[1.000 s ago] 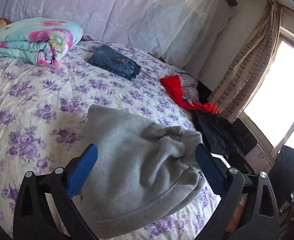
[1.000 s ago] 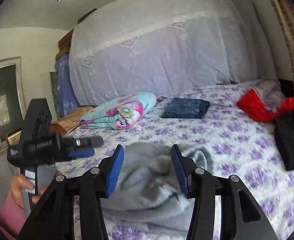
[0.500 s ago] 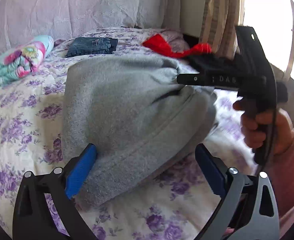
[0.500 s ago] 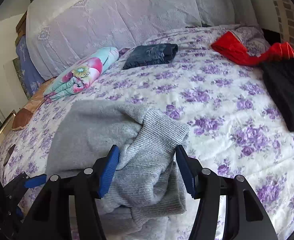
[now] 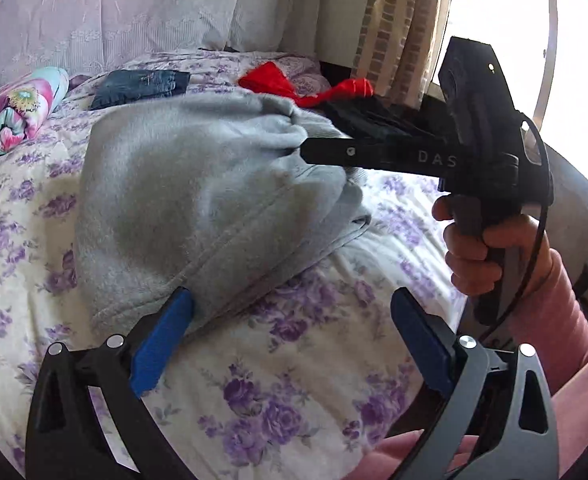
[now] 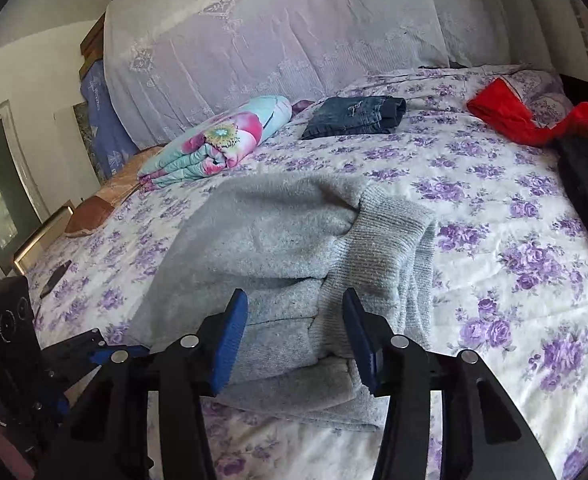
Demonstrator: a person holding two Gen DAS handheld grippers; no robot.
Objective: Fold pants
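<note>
Lying folded on the bed (image 6: 494,184), the grey pants (image 6: 278,240) sit between your grippers. Your right gripper (image 6: 294,332) straddles the cuff end, jaws just narrowing, pads not pressing; your left gripper (image 5: 290,336) gapes wide, one pad brushing the hem.

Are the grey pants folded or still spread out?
Folded: the grey pants lie doubled in stacked layers on the bed, ribbed cuff on top.

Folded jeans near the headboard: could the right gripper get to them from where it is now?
Probably yes: nothing stands between the right gripper and the folded jeans, only grey pants lying low and open bedspread.
</note>
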